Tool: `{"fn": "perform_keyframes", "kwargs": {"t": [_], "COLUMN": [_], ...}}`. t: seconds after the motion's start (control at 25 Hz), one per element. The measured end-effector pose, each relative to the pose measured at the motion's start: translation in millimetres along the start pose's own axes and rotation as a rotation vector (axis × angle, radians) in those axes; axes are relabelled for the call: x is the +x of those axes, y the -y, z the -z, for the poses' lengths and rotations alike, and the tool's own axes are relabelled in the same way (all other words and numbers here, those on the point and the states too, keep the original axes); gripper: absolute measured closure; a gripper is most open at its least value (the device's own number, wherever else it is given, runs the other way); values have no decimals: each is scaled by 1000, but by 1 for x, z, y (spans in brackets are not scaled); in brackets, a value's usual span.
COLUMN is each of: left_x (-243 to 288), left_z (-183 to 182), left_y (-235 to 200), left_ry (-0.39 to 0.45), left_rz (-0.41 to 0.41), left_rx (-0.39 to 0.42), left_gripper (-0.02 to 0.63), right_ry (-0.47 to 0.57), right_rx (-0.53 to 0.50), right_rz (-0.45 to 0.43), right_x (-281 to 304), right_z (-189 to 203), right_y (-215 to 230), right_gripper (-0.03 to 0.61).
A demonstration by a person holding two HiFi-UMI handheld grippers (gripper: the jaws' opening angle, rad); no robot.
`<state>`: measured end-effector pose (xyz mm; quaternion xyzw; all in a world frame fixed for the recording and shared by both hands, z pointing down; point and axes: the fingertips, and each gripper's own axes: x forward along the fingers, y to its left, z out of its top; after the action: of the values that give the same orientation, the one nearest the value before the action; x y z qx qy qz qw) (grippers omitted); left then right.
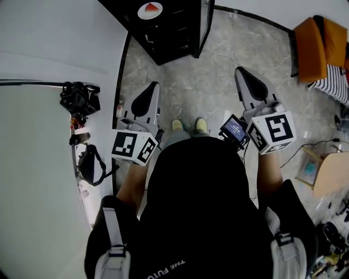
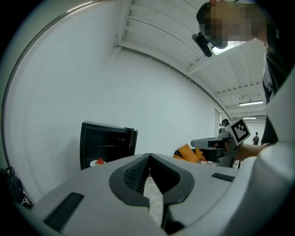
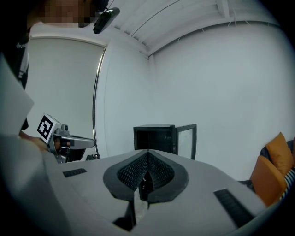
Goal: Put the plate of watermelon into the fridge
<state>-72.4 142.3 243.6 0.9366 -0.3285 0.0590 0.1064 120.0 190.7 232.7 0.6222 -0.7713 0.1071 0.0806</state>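
- Your left gripper [image 2: 149,156] has its jaws pressed together at the tips with nothing between them; its marker cube [image 1: 133,146] sits close to your body.
- Your right gripper [image 3: 147,153] is closed in the same way and holds nothing; the two grippers point forward side by side, apart from each other, toward the fridge.
- Your yellow shoes [image 1: 177,125] show between the two grippers, on the grey marbled floor [image 1: 218,92].
- Ahead, well apart from both grippers, the black fridge [image 1: 174,38] stands against the white wall [image 1: 54,32]; its glass door [image 1: 206,27] hangs open on the right.
- The plate of watermelon [image 1: 150,10] lies inside the fridge; in the left gripper view it shows low on the interior's left side, a red slice on white.
- Black bags [image 1: 80,98] lie by the wall at your left; orange cushions [image 1: 319,46] lie far off at your right.
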Motion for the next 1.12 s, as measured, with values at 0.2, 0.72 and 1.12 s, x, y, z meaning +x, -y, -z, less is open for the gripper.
{"fn": "perform_keyframes", "kwargs": {"t": [0.2, 0.72, 1.12], "left_x": [-8, -19, -21], "left_z": [-5, -10, -10], "left_y": [-16, -55, -56], "left_ry": [-1, 13, 13], "left_rz": [38, 48, 69], "left_rx": [-8, -12, -1], "left_gripper": [604, 604, 604], "right_ry": [-11, -31, -40], "right_rx": [5, -14, -24], "right_rz": [34, 68, 65], "right_x": [10, 32, 39], "right_z": [-5, -12, -14], "right_y": [-19, -46, -55], "right_gripper": [569, 569, 569]}}
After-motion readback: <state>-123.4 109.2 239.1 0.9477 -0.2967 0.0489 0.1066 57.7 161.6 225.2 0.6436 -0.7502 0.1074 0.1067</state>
